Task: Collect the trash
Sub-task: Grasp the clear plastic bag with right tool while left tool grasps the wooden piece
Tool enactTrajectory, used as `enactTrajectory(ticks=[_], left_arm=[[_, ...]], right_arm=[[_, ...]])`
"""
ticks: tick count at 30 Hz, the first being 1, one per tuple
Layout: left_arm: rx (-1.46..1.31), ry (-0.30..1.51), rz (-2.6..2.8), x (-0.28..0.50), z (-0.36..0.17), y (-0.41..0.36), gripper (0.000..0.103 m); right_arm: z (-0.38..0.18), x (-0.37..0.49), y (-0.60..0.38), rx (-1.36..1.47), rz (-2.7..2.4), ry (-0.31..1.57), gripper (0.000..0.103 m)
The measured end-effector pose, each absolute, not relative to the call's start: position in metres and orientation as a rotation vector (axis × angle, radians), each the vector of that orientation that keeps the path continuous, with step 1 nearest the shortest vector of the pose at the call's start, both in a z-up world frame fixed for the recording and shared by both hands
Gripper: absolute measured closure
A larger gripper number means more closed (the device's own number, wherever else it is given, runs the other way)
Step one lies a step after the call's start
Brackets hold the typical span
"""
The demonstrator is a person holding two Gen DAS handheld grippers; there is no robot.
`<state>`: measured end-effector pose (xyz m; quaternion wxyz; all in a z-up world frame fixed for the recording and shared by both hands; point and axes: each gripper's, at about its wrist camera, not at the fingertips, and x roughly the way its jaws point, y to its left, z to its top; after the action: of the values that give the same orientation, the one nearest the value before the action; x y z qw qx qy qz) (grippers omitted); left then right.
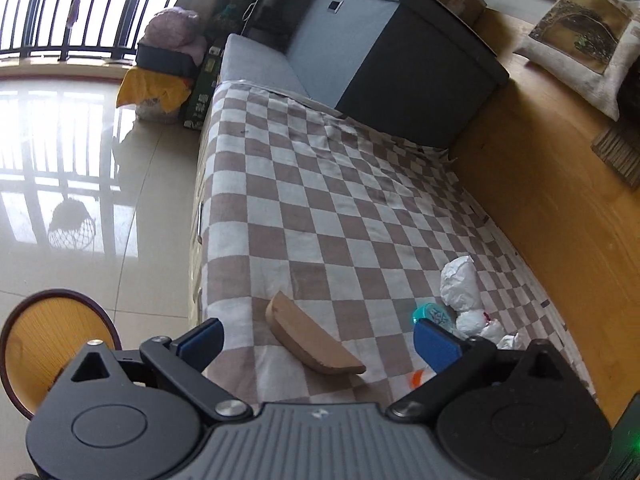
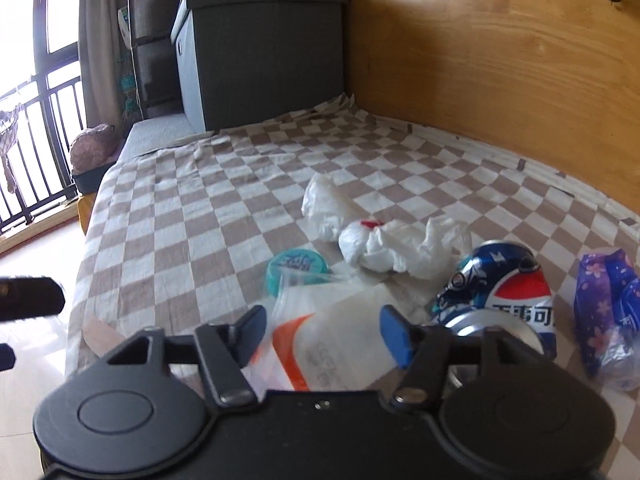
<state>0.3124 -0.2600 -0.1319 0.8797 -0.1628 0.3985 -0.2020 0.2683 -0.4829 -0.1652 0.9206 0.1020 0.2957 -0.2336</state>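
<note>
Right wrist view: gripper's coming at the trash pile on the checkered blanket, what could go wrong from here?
1. The limp clear plastic bag with orange print between the right gripper fingers may slip or bunch.
2. The crushed blue Pepsi can touches that bag; it could be dragged.
3. The left gripper may nudge the tan cardboard piece.

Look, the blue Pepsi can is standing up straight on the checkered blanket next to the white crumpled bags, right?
Not quite. The Pepsi can isn't standing up; it is dented and lying on its side, as the right wrist view shows. The rest is right: it rests on the checkered blanket next to the white crumpled bags.
</note>
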Motion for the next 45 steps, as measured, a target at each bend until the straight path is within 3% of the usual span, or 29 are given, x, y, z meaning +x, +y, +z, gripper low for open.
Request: enactTrajectory(ticks=[4,9,10,14,19,21,31,45], left_arm=[[-0.351,0.885,-0.392,0.317,-0.14,-0.276,0.02],[-0.366,0.947,-0.302,0.326,-0.155,-0.296,0.026],[-0.364,0.95,-0.298,0.327,-0.156,-0.3,0.026],[-0.287,0.917,-0.257,0.328,-0.159,-0.318,0.027],[-0.194,0.867,-0.215,0.331,-0.164,-0.328,0.034],[-0.158,0.844,-0.242,0.329,-0.166,-0.329,0.036],[0.053,0.758,-0.506,0.305,-0.17,-0.321,0.072],[0.426,0.73,-0.801,0.244,-0.172,-0.323,0.071]], right_arm=[[-0.167,0.248,-0.488,0.237,-0.457,0.594,0.058],[-0.164,0.22,-0.494,0.249,-0.432,0.574,0.07],[-0.163,0.215,-0.494,0.244,-0.43,0.569,0.077],[-0.161,0.194,-0.494,0.256,-0.411,0.551,0.084],[-0.153,0.164,-0.498,0.279,-0.418,0.518,0.091],[-0.148,0.152,-0.501,0.3,-0.421,0.506,0.092],[-0.119,0.114,-0.52,0.663,-0.233,0.424,0.096],[-0.128,0.097,-0.527,0.546,-0.393,0.522,0.092]])
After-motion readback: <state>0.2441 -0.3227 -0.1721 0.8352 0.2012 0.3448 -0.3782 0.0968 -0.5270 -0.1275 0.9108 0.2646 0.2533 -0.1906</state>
